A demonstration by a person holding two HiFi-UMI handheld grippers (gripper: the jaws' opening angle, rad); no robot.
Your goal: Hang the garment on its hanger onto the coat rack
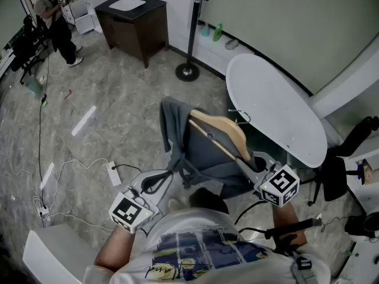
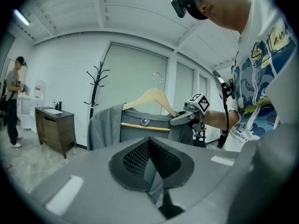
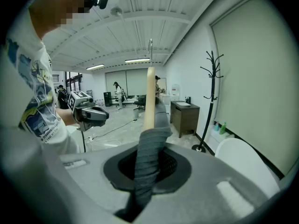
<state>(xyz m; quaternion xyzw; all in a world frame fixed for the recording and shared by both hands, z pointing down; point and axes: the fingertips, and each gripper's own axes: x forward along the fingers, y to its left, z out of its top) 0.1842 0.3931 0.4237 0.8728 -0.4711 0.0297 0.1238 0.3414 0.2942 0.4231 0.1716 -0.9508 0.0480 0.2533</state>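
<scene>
A grey garment (image 1: 201, 152) hangs on a wooden hanger (image 1: 222, 132) that is held in the air in front of me, metal hook (image 1: 240, 116) pointing away. My left gripper (image 1: 169, 175) is shut on the garment's lower left fabric (image 2: 152, 174). My right gripper (image 1: 244, 161) is shut on the cloth-covered right shoulder end of the hanger (image 3: 148, 148). The black coat rack (image 1: 192, 28) stands farther off by the wall, its hooks (image 2: 96, 78) bare in the left gripper view. It is also in the right gripper view, where the coat rack (image 3: 211, 101) stands to the right.
A white oval table (image 1: 275, 108) lies close on the right, between me and the wall. A dark sink cabinet (image 1: 133, 22) stands left of the rack. A person (image 1: 53, 22) is at the far left. Cables and a power strip (image 1: 112, 173) lie on the floor.
</scene>
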